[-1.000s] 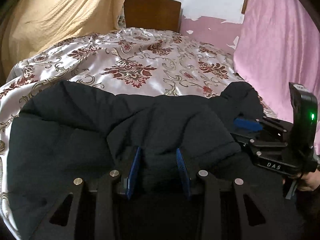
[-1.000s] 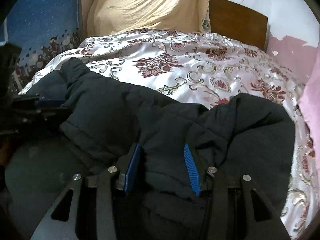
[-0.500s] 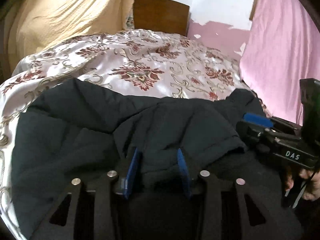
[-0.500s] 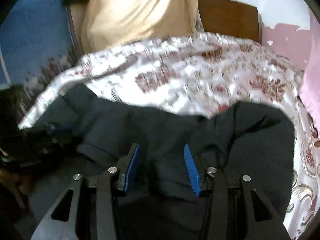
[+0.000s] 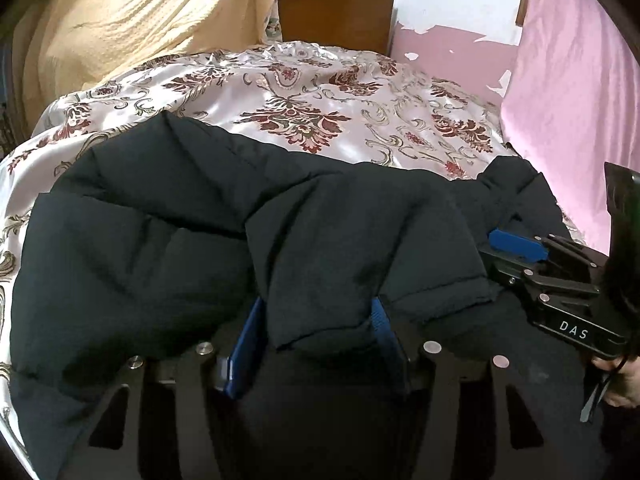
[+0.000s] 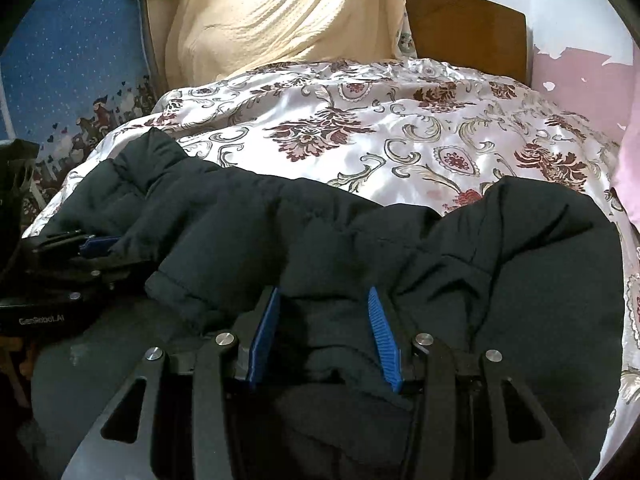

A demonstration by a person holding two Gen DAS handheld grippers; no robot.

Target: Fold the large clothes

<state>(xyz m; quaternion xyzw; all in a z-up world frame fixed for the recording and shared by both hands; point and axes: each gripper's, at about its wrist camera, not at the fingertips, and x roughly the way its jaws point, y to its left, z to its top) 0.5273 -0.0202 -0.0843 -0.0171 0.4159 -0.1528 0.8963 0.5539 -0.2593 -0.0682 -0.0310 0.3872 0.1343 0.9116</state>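
Note:
A dark padded jacket (image 5: 160, 240) lies bunched across the near part of the bed, and its right half (image 6: 520, 260) fills the right wrist view. My left gripper (image 5: 317, 305) is over its near edge. Its jaws are opening, and a loose fold of the jacket still sits between the blue pads (image 5: 248, 344). My right gripper (image 6: 324, 292) is shut on a thick bunch of the same jacket. Each gripper also shows in the other view: the right gripper (image 5: 516, 245) at the right edge, the left gripper (image 6: 96, 245) at the left.
The bed carries a shiny white cover with red flower patterns (image 5: 320, 92). A yellow cloth (image 5: 140, 20) hangs at the back left beside a brown wooden headboard (image 5: 332, 12). A pink curtain (image 5: 580, 100) borders the right side. A blue patterned wall (image 6: 72, 60) stands left.
My left jaws have spread wider around the jacket fold. The right gripper keeps its hold; its view swung briefly and came back, and the jacket edge now lies flatter on the bed.

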